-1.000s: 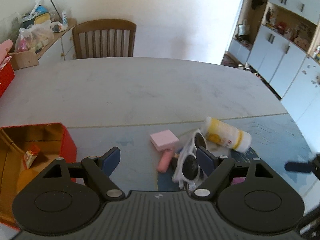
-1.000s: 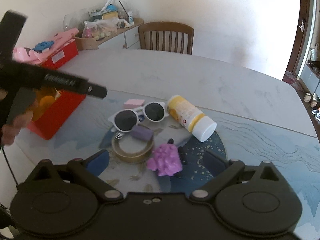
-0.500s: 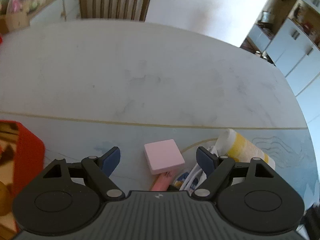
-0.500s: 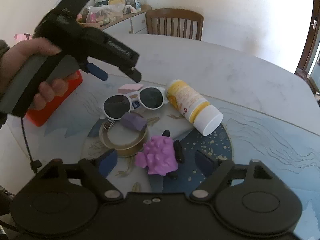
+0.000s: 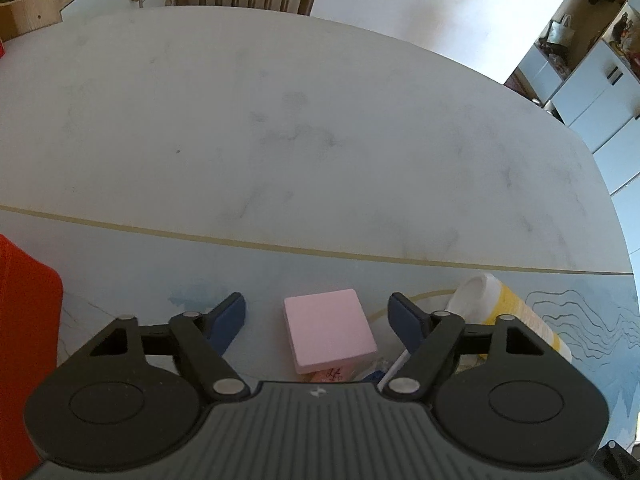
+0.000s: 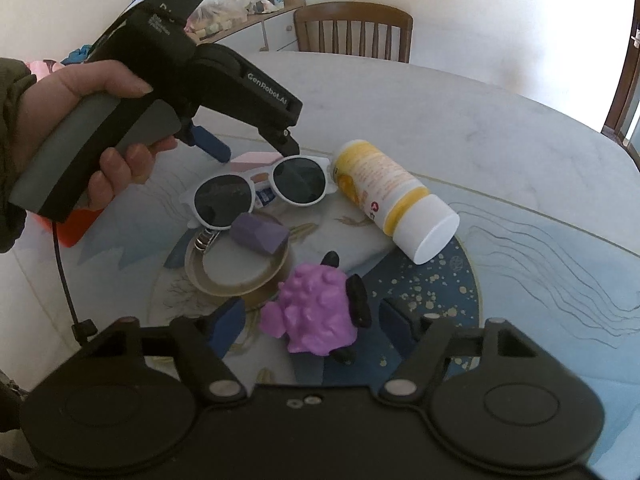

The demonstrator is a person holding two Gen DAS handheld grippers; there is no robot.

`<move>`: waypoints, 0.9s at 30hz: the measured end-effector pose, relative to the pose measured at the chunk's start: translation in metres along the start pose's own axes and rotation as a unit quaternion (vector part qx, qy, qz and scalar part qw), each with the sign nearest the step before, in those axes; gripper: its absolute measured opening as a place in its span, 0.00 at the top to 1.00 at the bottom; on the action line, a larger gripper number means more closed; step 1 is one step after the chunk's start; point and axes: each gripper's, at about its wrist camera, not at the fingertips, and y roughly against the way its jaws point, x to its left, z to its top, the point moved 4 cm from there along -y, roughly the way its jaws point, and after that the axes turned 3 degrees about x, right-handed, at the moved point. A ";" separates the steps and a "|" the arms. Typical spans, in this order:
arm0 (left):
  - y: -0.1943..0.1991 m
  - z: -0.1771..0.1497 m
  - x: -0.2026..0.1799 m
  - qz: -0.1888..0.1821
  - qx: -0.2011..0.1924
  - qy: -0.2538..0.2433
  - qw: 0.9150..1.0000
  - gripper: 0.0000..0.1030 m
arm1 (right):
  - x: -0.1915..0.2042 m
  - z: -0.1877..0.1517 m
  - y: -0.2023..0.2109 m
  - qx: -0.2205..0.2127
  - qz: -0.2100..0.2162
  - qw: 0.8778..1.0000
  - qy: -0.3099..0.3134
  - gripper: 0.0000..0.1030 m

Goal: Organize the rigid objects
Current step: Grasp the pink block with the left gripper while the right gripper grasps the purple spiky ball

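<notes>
**Left gripper spread over the pink block, right gripper spread before the purple toy**

The left gripper (image 5: pixel 318 314) hangs just above the table (image 5: pixel 320 128) with its blue fingers spread wide, and the pink square block (image 5: pixel 329 330) lies flat on the tabletop in the gap between them, touching neither pad. In the right wrist view the same tool, held in the person's left hand (image 6: pixel 80 136), tilts down over the block's far side, its fingertips close to the white sunglasses (image 6: pixel 260 190).

The right gripper (image 6: pixel 312 320) is also spread, pinching nothing. The purple knobbly toy (image 6: pixel 312 312) with black parts sits on the table between its fingers, near their tips.

The task's things lie clustered on the blue patterned part of the table, toward its near edge. The sunglasses rest just behind a purple faceted block (image 6: pixel 258 234), which sits on the rim of a roll of tape (image 6: pixel 236 272). A yellow-and-white bottle (image 6: pixel 394 196) lies on its side just right of the sunglasses, cap toward the camera. A red box (image 5: pixel 28 320) stands at the left edge of the table. A wooden chair (image 6: pixel 354 32) stands at the far edge.
</notes>
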 end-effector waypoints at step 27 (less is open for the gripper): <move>0.020 -0.014 -0.003 -0.005 -0.021 0.008 1.000 0.60 | -0.008 -0.006 -0.005 -0.001 -0.027 0.999 -0.020 0.38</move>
